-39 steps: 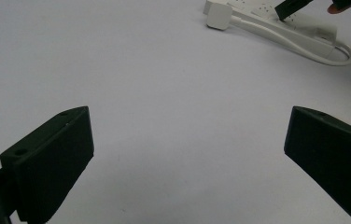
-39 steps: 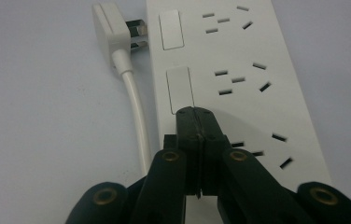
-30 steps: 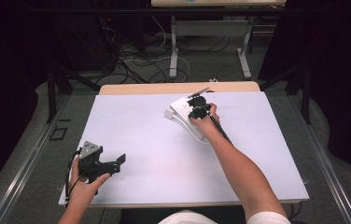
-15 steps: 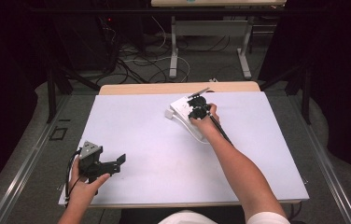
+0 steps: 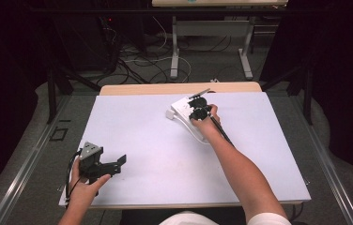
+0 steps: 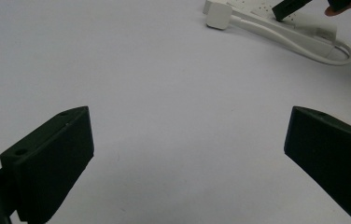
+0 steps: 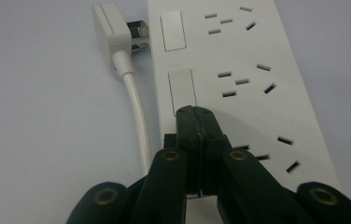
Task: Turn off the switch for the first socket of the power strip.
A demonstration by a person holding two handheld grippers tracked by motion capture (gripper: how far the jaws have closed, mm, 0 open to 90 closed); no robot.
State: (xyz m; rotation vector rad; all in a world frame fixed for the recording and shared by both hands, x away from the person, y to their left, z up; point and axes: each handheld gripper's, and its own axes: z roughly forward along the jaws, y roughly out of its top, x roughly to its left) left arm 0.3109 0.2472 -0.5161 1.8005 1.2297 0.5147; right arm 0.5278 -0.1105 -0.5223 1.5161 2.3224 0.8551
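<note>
A white power strip (image 5: 180, 106) lies at the far middle of the white table (image 5: 165, 159), its white plug (image 5: 169, 114) loose beside it. My right gripper (image 5: 197, 110) is over the strip. In the right gripper view its jaws are shut together with nothing between them, and the right gripper (image 7: 196, 115) has its tip resting at the near end of a rocker switch (image 7: 181, 86) on the power strip (image 7: 257, 93). The plug (image 7: 110, 30) and its cable (image 7: 136, 107) lie to the left. My left gripper (image 5: 117, 164) rests open at the front left, and between its jaws the left gripper (image 6: 187, 158) has bare table.
The strip's cable (image 5: 197, 135) loops back under the right forearm. Beyond the white sheet a strip of wooden tabletop (image 5: 174, 88) shows. Desk legs (image 5: 174, 51) and loose wires (image 5: 137, 61) are on the floor behind. Metal rails (image 5: 34, 154) run along both sides.
</note>
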